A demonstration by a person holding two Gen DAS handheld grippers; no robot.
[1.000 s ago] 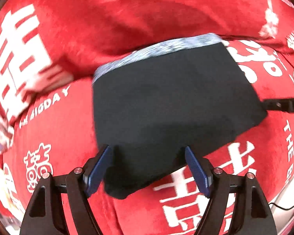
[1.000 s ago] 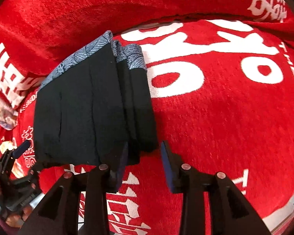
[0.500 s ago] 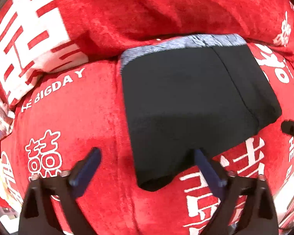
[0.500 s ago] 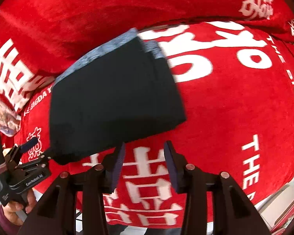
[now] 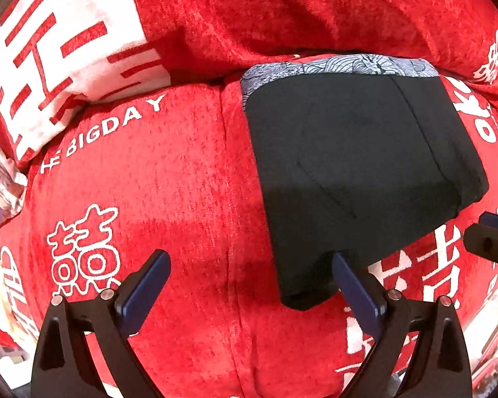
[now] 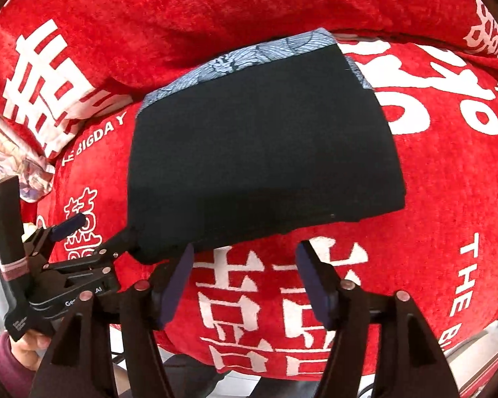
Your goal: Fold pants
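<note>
The pants (image 5: 348,165) are black and folded into a flat, neat block with almost straight sides. A grey-blue band (image 5: 338,66) with a swirly pattern runs along the far edge. Thin seam lines show on the top layer in the left view. The pants lie on a red cover (image 5: 169,179) with big white signs and the words "BIGDAY" on it. The far edge of the pants sits just under a puffy fold of that same cover. How many layers the pants have is hard to tell, since only the top one shows. At the far left of both views a bit of pale patterned cloth (image 6: 16,156) peeks out, too blurry and cut off to name. In the right view a hand (image 6: 33,348) in a dark red sleeve shows only partly at the bottom left corner. The left gripper (image 5: 249,285) is wide open with nothing held; the near corner of the pants lies just by its right finger, and most of the pants lie ahead and to the right of it. The right gripper (image 6: 245,275) is opening, with only red cover between its fingers; the pants lie just ahead of it, close to the left fingertip but not pinched.
</note>
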